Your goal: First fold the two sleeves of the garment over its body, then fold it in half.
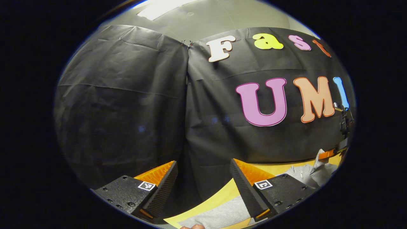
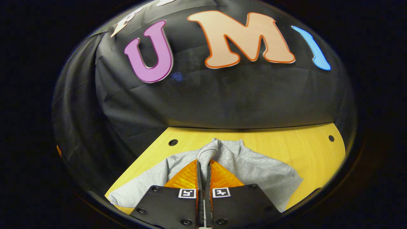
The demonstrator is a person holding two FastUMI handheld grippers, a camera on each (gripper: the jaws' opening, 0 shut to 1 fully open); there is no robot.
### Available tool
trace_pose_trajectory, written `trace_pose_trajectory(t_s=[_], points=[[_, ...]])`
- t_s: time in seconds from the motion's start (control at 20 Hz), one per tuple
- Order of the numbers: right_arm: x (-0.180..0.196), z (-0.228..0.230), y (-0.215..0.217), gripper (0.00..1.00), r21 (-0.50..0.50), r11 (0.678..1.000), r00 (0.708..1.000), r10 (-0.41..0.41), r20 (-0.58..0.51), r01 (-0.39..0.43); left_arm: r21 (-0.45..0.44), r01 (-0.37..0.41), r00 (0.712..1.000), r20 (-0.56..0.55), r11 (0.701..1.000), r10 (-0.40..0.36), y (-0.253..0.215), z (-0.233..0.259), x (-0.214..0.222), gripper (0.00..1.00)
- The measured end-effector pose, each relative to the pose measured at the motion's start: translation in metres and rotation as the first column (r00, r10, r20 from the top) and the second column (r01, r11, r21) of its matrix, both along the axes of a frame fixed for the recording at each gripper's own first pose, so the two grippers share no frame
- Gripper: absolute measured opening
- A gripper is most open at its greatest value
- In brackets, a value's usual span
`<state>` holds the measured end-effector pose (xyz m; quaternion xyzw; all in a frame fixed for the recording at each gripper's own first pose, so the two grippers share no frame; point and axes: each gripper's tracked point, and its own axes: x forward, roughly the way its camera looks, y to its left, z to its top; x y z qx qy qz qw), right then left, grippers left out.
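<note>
- Fingers of the right gripper (image 2: 203, 168) are pressing together on a bunched fold of the grey garment (image 2: 254, 171), pinching the cloth between them so that a small hump of fabric is standing up just beyond their tips.
- Grey garment is lying on the yellow wooden tabletop (image 2: 299, 143) in the right gripper view, spreading out to the left and right of the pinched fold, with its near part hiding under the gripper's body.
- Tabletop is showing two small round holes, one at the far left (image 2: 173, 142) and one at the far right (image 2: 331, 138), both well apart from the cloth.
- Left gripper (image 1: 203, 167) is hanging with its fingers spread wide apart, holding nothing, and pointing mostly at the black cloth wall (image 1: 127, 105).
- Between and below those spread fingers, a strip of the grey garment (image 1: 219, 216) is lying on the tabletop (image 1: 219, 194) near the bottom of the left gripper view.
- At the far right of the left gripper view, the other gripper (image 1: 341, 140) is lifting a peak of grey fabric (image 1: 310, 173) off the tabletop.
- At the bottom edge of the left gripper view, a fingertip of a hand (image 1: 191, 227) is just showing beside the cloth.
</note>
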<state>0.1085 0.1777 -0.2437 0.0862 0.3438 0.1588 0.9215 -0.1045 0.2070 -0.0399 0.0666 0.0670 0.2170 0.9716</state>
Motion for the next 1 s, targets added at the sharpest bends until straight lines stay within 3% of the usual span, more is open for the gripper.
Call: trace_pose_trajectory(t_s=[0.05,0.4,0.7,0.9,0.95,1.0], points=[[-0.002,-0.005,0.012,0.05,-0.006,1.0,1.0,0.021,-0.006,-0.021,-0.002,-0.013,1.0,-0.004,1.0,0.013,0.006,-0.002,-0.005,0.96],[-0.02,-0.056,0.081,0.04,-0.034,0.99,0.987,0.13,-0.09,-0.133,0.021,-0.087,0.995,-0.041,0.996,0.088,0.043,-0.009,-0.031,0.96],[-0.043,-0.107,0.117,0.05,-0.087,0.973,0.963,0.196,-0.184,-0.214,0.021,-0.118,0.99,-0.079,0.993,0.119,0.06,-0.024,-0.046,0.96],[-0.047,-0.111,0.125,0.13,-0.074,0.967,0.957,0.226,-0.184,-0.243,0.018,-0.11,0.986,-0.125,0.994,0.112,0.067,-0.046,-0.047,1.0],[-0.049,-0.11,0.129,0.19,-0.053,0.967,0.955,0.238,-0.177,-0.25,0.016,-0.108,0.984,-0.142,0.994,0.109,0.069,-0.055,-0.049,0.97],[-0.055,-0.1,0.134,0.37,-0.04,0.966,0.956,0.246,-0.161,-0.255,0.012,-0.103,0.982,-0.155,0.995,0.104,0.07,-0.062,-0.051,1.0]])
